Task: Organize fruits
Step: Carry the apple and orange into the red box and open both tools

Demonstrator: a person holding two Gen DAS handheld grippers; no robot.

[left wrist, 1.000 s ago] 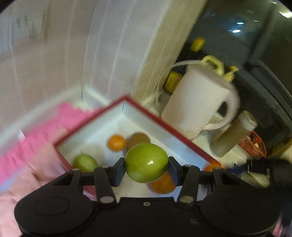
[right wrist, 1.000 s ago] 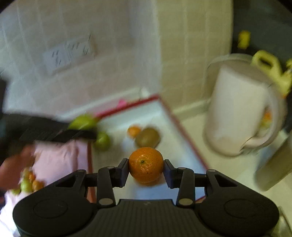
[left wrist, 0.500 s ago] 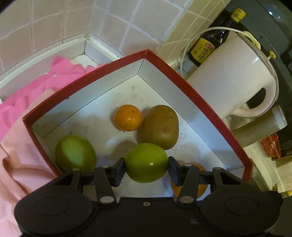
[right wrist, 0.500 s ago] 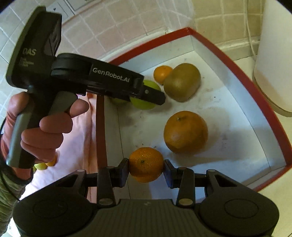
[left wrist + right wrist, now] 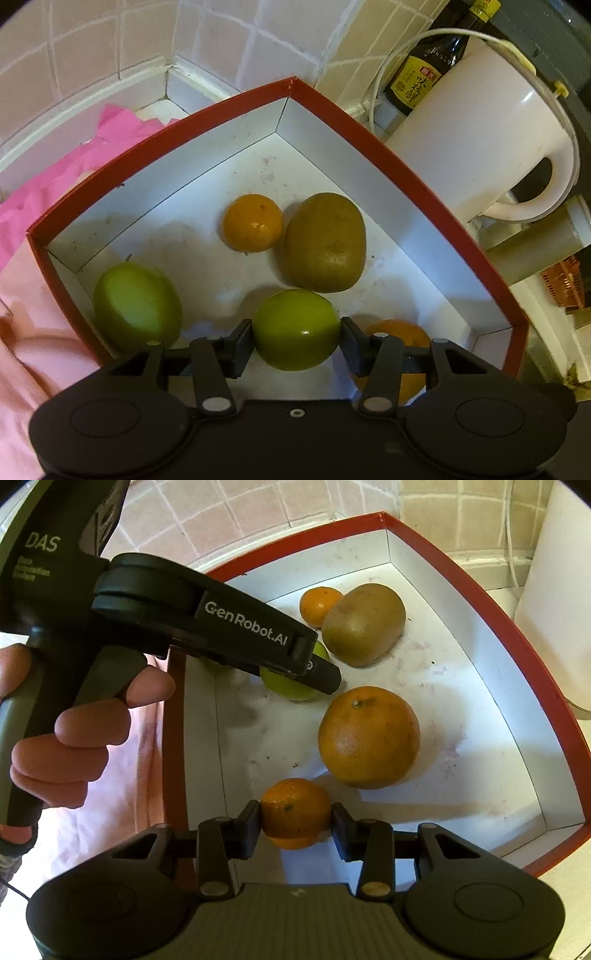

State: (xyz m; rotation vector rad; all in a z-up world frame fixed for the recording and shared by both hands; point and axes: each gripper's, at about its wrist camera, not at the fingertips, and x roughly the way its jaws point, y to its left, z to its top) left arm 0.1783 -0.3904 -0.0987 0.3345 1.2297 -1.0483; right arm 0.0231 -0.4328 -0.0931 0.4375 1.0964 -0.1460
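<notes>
My left gripper [image 5: 297, 330] is shut on a green fruit [image 5: 295, 325], held low inside the red box [image 5: 406, 177] with white walls. In the box lie a second green fruit [image 5: 136, 306], a small orange [image 5: 253, 221], a brown kiwi [image 5: 325, 242] and a large orange [image 5: 402, 332], partly hidden behind my fingers. My right gripper [image 5: 295, 818] is shut on a small orange [image 5: 295, 810] near the box's front. In the right wrist view the left gripper [image 5: 314, 672] holds its green fruit [image 5: 291, 686] beside the large orange [image 5: 369, 736] and the kiwi [image 5: 364, 624].
A white electric kettle [image 5: 476, 136] stands right of the box, with a dark sauce bottle [image 5: 432, 62] behind it. A pink cloth [image 5: 55, 184] lies to the left of the box. Tiled walls meet in a corner behind. A hand [image 5: 62, 734] grips the left tool.
Both grippers have come down toward the box with their fruits still held; the box and its fruits look larger and closer than a second ago.
</notes>
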